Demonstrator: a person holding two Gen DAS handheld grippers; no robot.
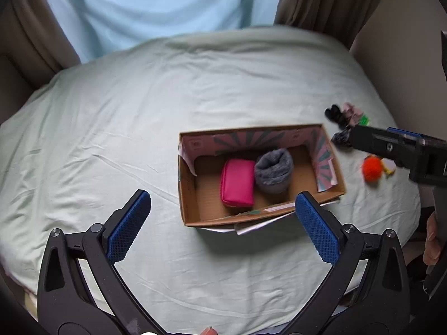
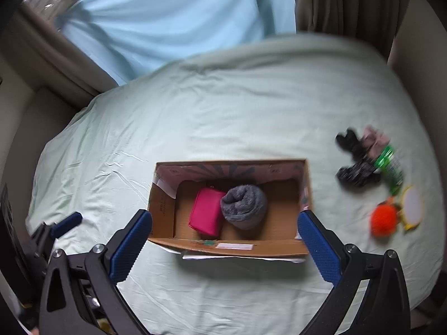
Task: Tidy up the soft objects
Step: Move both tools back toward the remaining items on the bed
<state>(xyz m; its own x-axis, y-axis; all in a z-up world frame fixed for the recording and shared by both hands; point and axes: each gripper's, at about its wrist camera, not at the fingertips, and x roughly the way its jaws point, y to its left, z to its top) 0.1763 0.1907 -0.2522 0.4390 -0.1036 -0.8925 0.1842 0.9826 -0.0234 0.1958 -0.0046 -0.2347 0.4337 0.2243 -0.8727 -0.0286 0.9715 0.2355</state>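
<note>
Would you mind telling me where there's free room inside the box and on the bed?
In the cardboard box, bare floor lies right of the grey sock roll. The sheet beyond the box is bare. The box's right is crowded: black socks, green packet, orange pompom.

Each tool (image 1: 223,226) (image 2: 225,240) has black curved arms, silver screws and textured blue pads (image 1: 317,229).

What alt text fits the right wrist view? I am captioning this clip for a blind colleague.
An open cardboard box on a pale green bedsheet holds a pink pouch beside a rolled grey sock. The right gripper hangs open above its near edge. More small items, including an orange pom-pom, lie to the right.
</note>
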